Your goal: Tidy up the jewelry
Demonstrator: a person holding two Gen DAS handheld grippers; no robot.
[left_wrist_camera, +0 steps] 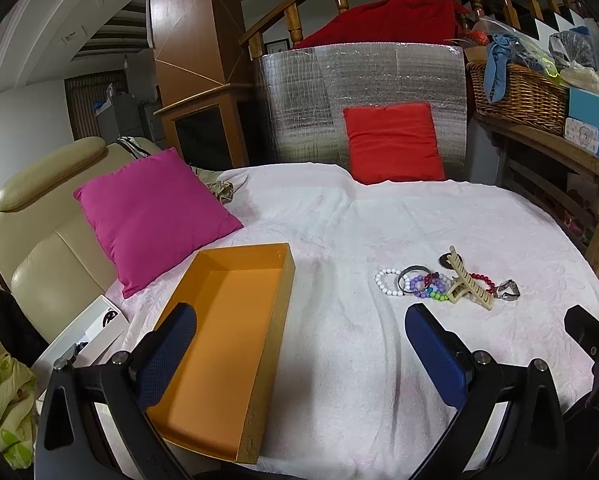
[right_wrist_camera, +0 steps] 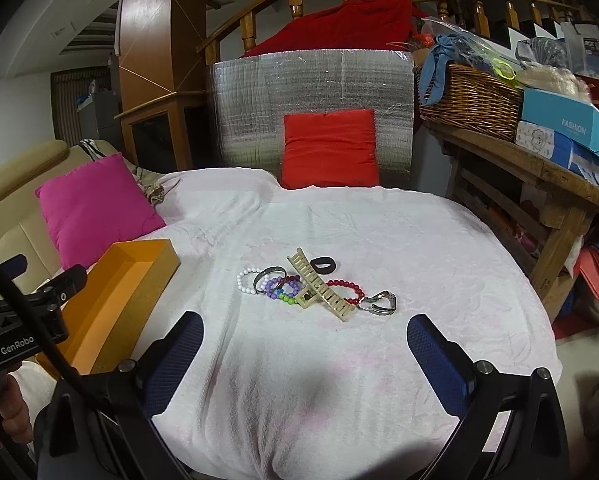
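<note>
While jewelry pile [right_wrist_camera: 315,288] lies outside, orange box [left_wrist_camera: 235,320] sits empty.

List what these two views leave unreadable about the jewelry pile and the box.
- Red bead bracelet: both views, middle hidden under the cream hair claw.
- Orange box: right wrist view, floor hidden by its near wall and the left gripper.
- Silver watch: dial too small.
</note>
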